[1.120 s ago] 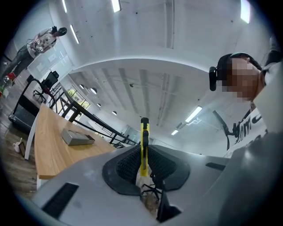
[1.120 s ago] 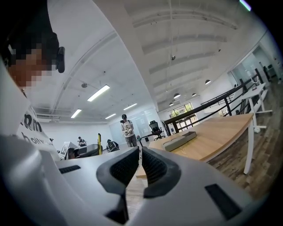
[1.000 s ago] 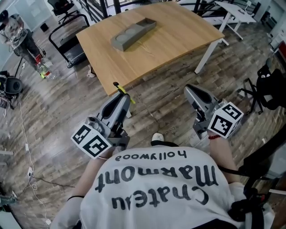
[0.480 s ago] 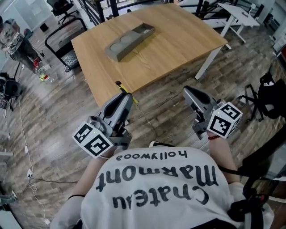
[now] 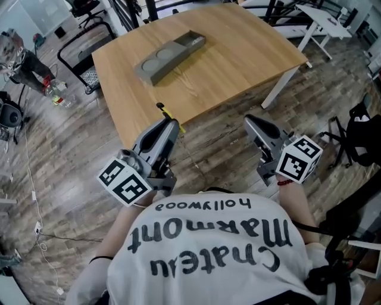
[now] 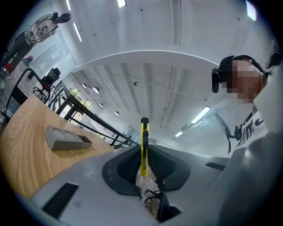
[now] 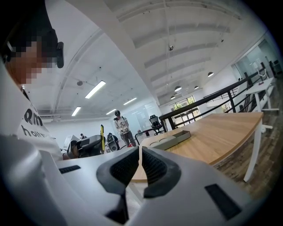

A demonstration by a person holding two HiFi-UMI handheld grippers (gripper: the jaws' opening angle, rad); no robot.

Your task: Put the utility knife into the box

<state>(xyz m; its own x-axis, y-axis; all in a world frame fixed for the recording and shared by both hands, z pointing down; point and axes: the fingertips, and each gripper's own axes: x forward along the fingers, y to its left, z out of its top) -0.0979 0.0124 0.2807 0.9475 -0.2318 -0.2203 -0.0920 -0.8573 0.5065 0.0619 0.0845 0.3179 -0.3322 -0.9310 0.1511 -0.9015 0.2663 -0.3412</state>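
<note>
My left gripper (image 5: 169, 123) is shut on a yellow and black utility knife (image 5: 164, 112), whose end sticks out past the jaws toward the table's near edge. In the left gripper view the knife (image 6: 143, 143) stands upright between the ribbed pads. A grey box (image 5: 170, 56) with two round recesses and an open compartment lies on the far part of the wooden table (image 5: 238, 53); it also shows in the left gripper view (image 6: 66, 138) and the right gripper view (image 7: 170, 139). My right gripper (image 5: 252, 121) is shut with nothing in it, over the floor near the table's front.
I stand on a wood-plank floor (image 5: 77, 155) short of the table. A white table leg (image 5: 281, 83) slants down at the right. Black chairs and gear (image 5: 83, 36) stand at the left, a white desk (image 5: 324, 15) at the far right. A person (image 7: 123, 128) stands far off.
The view has shifted slightly toward the table. Both grippers hold much the same pose, the left still clamped on the knife.
</note>
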